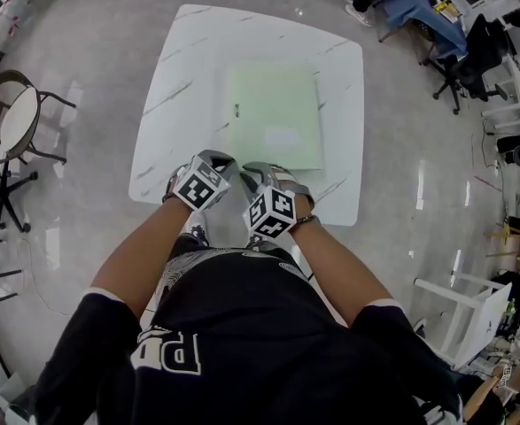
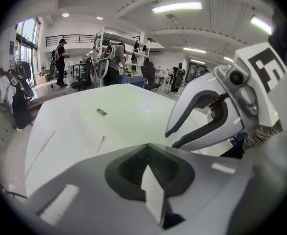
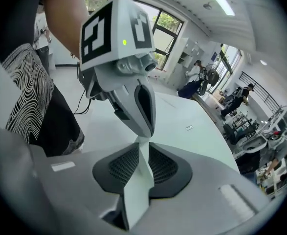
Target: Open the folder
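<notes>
Left gripper (image 2: 147, 145) and right gripper (image 3: 142, 140) are held with jaws together, empty | pale green folder (image 1: 273, 118) is laid shut, ahead of and below the tips | risk: folder is pushed along white table (image 1: 166, 69) if closed tips miss the cover edge

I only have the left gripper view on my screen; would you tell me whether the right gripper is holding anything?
Observer: No. In the right gripper view, the right gripper has its jaws together with nothing between them.
Operator: Thank you. Is the folder open yet?
Observer: No. The head view shows the whole folder lying closed and flat near the middle of the white table.
</notes>
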A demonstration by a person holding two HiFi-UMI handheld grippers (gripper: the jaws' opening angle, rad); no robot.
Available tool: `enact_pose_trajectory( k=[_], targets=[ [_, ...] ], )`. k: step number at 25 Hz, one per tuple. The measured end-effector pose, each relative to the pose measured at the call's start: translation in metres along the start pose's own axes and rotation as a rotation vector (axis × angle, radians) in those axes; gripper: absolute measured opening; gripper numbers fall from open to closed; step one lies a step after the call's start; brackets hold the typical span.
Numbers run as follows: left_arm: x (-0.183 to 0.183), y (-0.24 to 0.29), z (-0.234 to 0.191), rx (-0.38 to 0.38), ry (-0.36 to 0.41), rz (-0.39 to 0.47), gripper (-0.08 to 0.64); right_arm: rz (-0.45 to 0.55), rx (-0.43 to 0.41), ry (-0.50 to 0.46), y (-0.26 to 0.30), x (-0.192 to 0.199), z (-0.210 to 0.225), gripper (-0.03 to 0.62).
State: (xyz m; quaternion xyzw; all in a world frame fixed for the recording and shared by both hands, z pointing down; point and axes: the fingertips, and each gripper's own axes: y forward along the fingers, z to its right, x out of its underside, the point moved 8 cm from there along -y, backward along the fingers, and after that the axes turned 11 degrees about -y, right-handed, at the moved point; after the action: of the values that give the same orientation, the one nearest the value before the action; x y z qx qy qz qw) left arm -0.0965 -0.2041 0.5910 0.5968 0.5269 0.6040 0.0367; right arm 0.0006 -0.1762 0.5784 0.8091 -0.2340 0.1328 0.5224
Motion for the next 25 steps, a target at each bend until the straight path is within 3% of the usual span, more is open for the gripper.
enact_pose_trajectory(
  k=[12,25],
  targets=[
    [0.007,0.001,-0.003,0.012,-0.007,-0.030,0.055,-0.110,0.029,-0.293,0.021,-0.006,-0.009,0.046],
    [0.008,0.002,-0.002,0.021,-0.009,-0.039,0.055,-0.129,0.027,-0.291,0.024,-0.005,0.000,0.120]
  ],
)
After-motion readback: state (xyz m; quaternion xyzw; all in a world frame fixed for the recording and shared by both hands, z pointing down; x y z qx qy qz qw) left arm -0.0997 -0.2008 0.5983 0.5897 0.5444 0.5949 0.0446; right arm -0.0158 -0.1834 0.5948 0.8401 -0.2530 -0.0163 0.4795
